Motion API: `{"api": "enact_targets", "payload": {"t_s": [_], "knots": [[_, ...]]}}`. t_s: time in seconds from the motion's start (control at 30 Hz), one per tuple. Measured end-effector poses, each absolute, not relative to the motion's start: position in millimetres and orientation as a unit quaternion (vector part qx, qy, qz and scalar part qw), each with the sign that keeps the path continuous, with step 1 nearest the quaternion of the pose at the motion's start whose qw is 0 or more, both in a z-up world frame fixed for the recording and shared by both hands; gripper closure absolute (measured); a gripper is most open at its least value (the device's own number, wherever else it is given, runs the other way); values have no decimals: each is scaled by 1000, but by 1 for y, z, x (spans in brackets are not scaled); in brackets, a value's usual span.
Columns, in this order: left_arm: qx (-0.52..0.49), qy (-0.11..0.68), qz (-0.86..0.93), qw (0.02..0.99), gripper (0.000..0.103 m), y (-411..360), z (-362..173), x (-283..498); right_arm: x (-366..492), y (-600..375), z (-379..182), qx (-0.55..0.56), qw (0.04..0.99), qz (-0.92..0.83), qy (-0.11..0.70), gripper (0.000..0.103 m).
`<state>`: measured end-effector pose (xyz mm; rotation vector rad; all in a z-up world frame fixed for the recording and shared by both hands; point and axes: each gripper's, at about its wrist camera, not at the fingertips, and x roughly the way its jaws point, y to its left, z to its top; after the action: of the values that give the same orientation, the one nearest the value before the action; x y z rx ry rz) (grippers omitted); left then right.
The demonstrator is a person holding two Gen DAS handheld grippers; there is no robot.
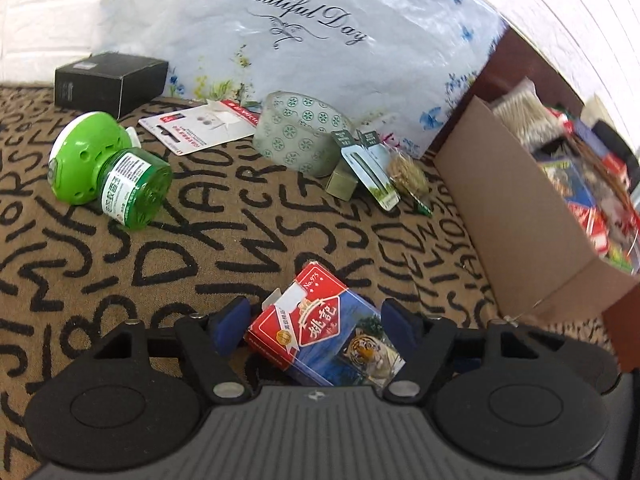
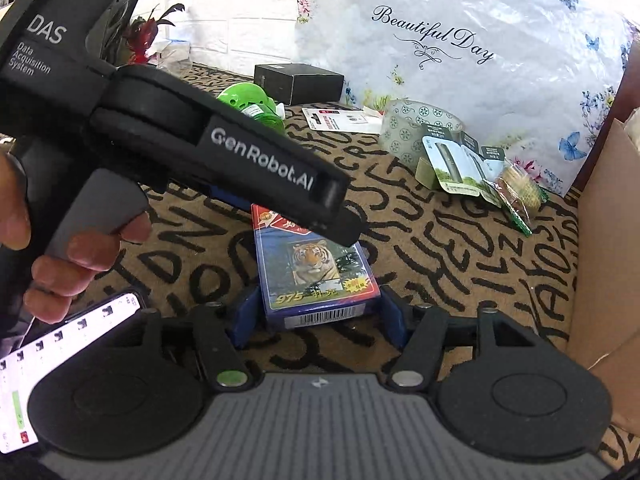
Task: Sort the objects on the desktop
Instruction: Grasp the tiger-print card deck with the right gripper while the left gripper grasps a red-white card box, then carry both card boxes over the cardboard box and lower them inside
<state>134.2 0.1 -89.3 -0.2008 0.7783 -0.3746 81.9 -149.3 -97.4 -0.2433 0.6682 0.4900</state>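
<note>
The tabletop (image 1: 240, 240) wears a tan cloth printed with black letters. At its back leans a large white plastic bag (image 1: 320, 40) lettered "Beautiful Day". At the right edge stands an open cardboard box (image 1: 520, 216), filled with mixed colourful packets and a bundle of pale sticks; the items inside are too blurred to name.

In front of the bag lie a black box (image 1: 112, 80), a green bottle with a domed green cap (image 1: 108, 168) on its side, a patterned roll of tape (image 1: 300, 132), a flat red-and-white card pack (image 1: 200, 124), two carded green packs (image 1: 372, 168) leaning by the tape, and a small packet of toothpicks (image 1: 408, 176) just beside them.

The playing-card box (image 1: 324, 328), red and blue with a tiger picture, lies on the cloth, well apart from the clutter. The left claw (image 1: 316, 316) is spread, its blue pads either side of the card box and not touching it. In the right wrist view the left claw's black body crosses over the far end of the card box (image 2: 316, 276). The right claw (image 2: 316, 312) is spread too, with the barcode end of the box between its pads. A hand (image 2: 80, 252) grips the left claw's handle, and a phone screen (image 2: 60, 356) shows at the lower left.
</note>
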Motion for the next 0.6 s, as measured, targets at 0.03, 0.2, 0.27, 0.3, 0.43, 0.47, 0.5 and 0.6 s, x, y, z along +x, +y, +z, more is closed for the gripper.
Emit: {"api": "enact_targets", "payload": {"t_s": [0.03, 0.2, 0.27, 0.3, 0.43, 0.47, 0.5, 0.6], "knots": [[-84, 375, -178, 906, 31, -4, -88, 132, 82, -150, -97, -116, 908, 237, 325, 43], [-99, 392, -172, 898, 46, -7, -80, 126, 72, -160, -91, -96, 908, 228, 337, 43], [-108, 396, -175, 895, 47, -12, -75, 122, 65, -167, -87, -90, 910, 226, 336, 43], [-107, 394, -177, 896, 47, -16, -71, 118, 59, -171, -84, -89, 912, 224, 332, 43], [-95, 366, -190, 906, 47, -37, -47, 106, 40, -188, -64, -85, 926, 211, 301, 44], [-93, 356, -197, 909, 47, -42, -39, 104, 36, -193, -58, -86, 931, 205, 291, 44], [-89, 347, -203, 911, 48, -48, -32, 101, 32, -198, -52, -88, 935, 198, 281, 44], [-79, 324, -223, 916, 48, -67, -7, 97, 21, -216, -33, -84, 947, 178, 253, 44]]}}
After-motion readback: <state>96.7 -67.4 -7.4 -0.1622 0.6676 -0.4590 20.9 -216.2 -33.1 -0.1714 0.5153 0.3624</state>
